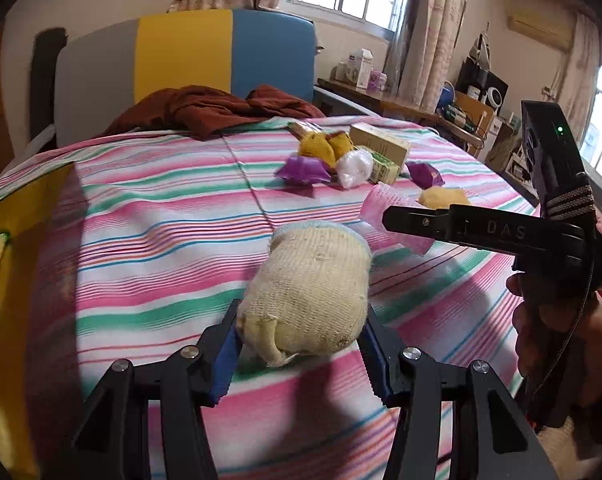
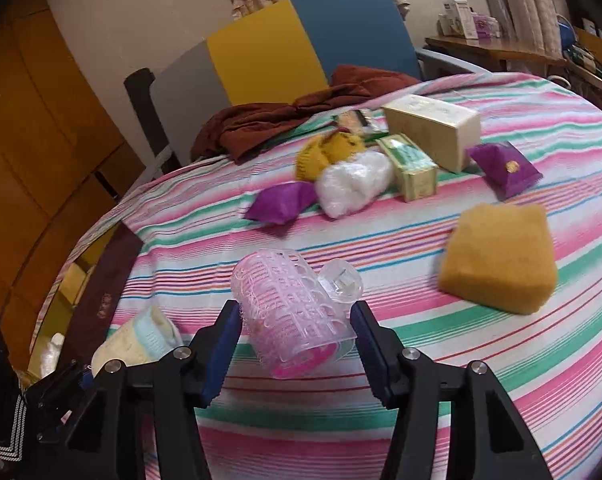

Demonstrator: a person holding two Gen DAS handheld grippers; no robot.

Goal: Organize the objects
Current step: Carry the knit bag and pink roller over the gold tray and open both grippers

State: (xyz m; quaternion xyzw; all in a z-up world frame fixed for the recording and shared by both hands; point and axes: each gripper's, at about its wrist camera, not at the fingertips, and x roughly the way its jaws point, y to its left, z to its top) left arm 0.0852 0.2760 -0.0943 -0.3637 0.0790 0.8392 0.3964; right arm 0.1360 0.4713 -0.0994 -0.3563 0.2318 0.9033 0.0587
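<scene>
My left gripper [image 1: 301, 320] is shut on a rolled cream sock [image 1: 309, 292], held above the striped bedsheet [image 1: 141, 208]. My right gripper [image 2: 295, 320] is shut on a pink hair roller [image 2: 293, 312] with a clear clip, also above the sheet. The right gripper [image 1: 393, 218] shows in the left wrist view at the right, with the pink roller [image 1: 385, 204] in it. The sock [image 2: 141, 340] and left gripper [image 2: 83, 374] show at lower left in the right wrist view.
A pile lies mid-bed: purple packets [image 2: 279, 204] [image 2: 505, 168], white bag [image 2: 353, 184], yellow plush [image 2: 325, 152], green box [image 2: 411, 166], cream box [image 2: 433, 130], yellow sponge [image 2: 501, 260]. Brown clothing [image 2: 285, 120] lies by the headboard [image 2: 261, 60]. A yellow box [image 1: 17, 240] is left.
</scene>
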